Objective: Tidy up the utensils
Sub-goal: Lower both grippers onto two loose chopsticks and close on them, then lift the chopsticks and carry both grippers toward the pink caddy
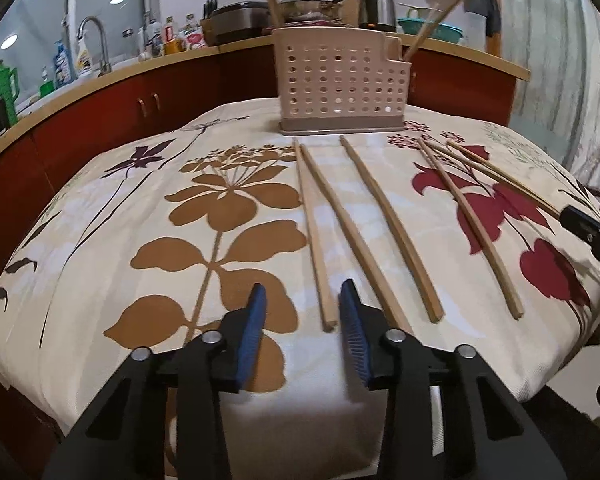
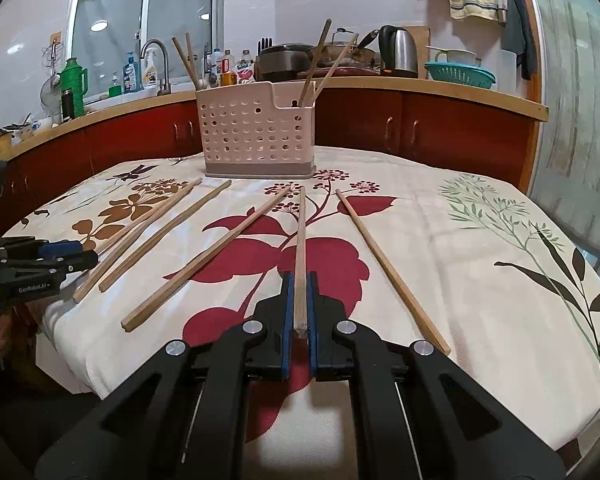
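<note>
Left wrist view: left gripper (image 1: 302, 312) part open, pads clear of the pale wooden chopstick (image 1: 314, 236) whose near end lies between the jaws.
Axis: stick runs away toward the beige perforated plastic utensil holder (image 1: 340, 84).
Right wrist view: right gripper (image 2: 299, 300) clamped on another wooden chopstick (image 2: 300, 240), pointing at the holder.
Nearer hand: each has its own stick.
Surface: floral tablecloth (image 2: 480, 280); kitchen counter (image 2: 440, 92) behind.

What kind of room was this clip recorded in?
Most likely a home kitchen: a counter with a sink faucet, an electric kettle beside pans, and red cabinets below. The work happens on a table under a floral cloth.
</note>
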